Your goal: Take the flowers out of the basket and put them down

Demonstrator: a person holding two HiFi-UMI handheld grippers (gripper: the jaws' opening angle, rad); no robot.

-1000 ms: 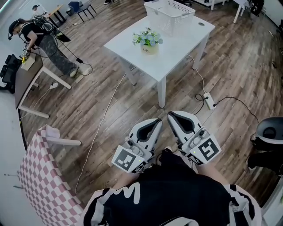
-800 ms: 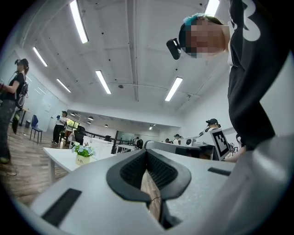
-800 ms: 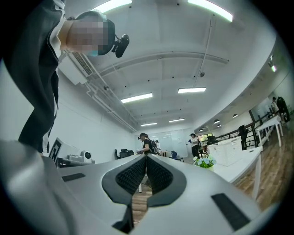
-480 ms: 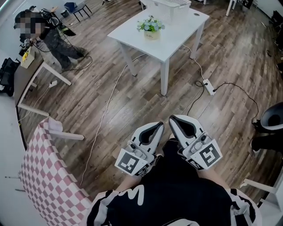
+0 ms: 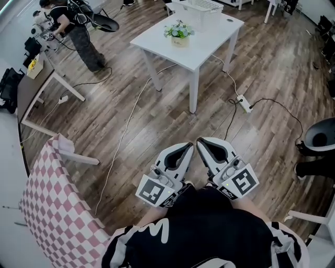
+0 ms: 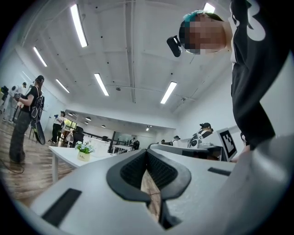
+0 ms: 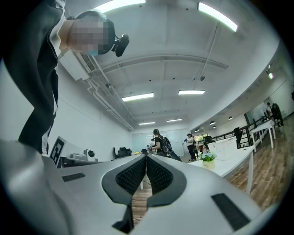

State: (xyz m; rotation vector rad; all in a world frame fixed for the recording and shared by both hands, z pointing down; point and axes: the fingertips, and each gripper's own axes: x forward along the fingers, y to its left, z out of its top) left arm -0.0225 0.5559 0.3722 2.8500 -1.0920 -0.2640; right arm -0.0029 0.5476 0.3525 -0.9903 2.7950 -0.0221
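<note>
Fingers (image 5: 182, 153) of the left gripper (image 5: 189, 146) and the right gripper (image 5: 200, 142) are seen pressed shut in the head view, held side by side against the body with nothing carried. Far ahead of the fingers, the small bunch of pale flowers in a cream pot (image 5: 179, 32) is stood on the white rectangular surface (image 5: 209, 42), just beside the white plastic lattice basket (image 5: 203, 7) and outside it. Compared with a second ago, the surface is found further from the fingers. A retreat is indicated, and the task is judged finished.

In the left gripper view, the ribbed black pads of the left gripper (image 6: 147, 152) are shown meeting, with only floor visible through the slit. The flowers (image 6: 84, 148) are placed well to the left of the fingers on the surface (image 6: 62, 155). The basket cannot be made out with certainty.

In the right gripper view, the right gripper (image 7: 146, 157) is likewise shown closed on nothing. The flowers (image 7: 207, 157) lie well to the right of the fingers on the surface (image 7: 232, 164). Pad contact is confirmed only by the gripper views, and the flowers' place outside the basket only by the head view.
</note>
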